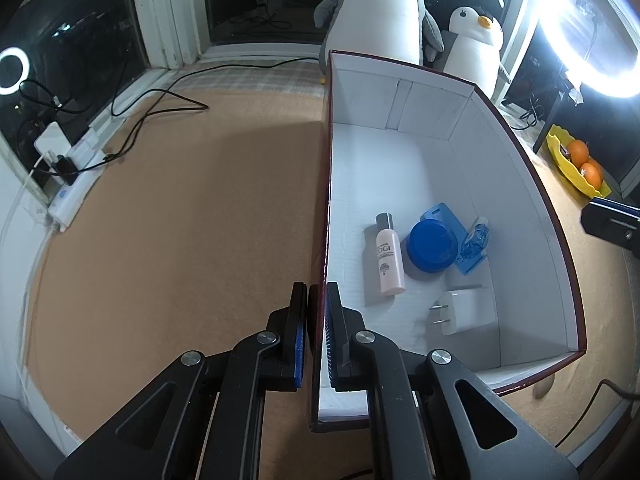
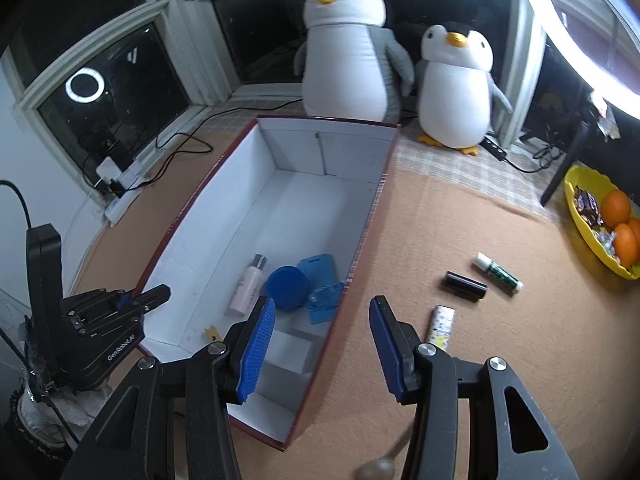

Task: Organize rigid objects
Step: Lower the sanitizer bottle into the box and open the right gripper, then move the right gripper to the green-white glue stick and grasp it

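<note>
we see the left gripper (image 1: 318, 300) with its fingers clamped on the near left wall of the open cardboard box (image 1: 516, 184), one finger outside the wall and one inside. the box is white inside with a dark red outer edge, and it sits on the tan counter (image 1: 180, 200).

inside the box, toward its near end, lie a pale pink bottle (image 1: 387, 258) on its side, a round blue lid (image 1: 431, 244) just beside it, a blue plastic packet (image 1: 466, 240) partly under and beside the lid, and a white charger plug (image 1: 460, 312) nearer to us, prongs pointing left.

the right gripper (image 2: 322, 312) hangs above the right wall of the box with its fingers apart and nothing between them; the blue pads (image 2: 260, 344) face each other across the wall's edge.

on the counter to the right of the box, in the right wrist view, three things lie outside it: a small white patterned tube (image 2: 441, 326) nearest the gripper, a black cylinder (image 2: 466, 286) beyond it, and a dark green stick with white ends (image 2: 499, 274) just beside that. a yellow bowl (image 2: 576, 216) with oranges and wrapped sweets sits well apart at the right edge. two plush penguins (image 2: 348, 60) stand behind the box by the window, and a ring light (image 2: 580, 40) glares at the upper right.
</note>
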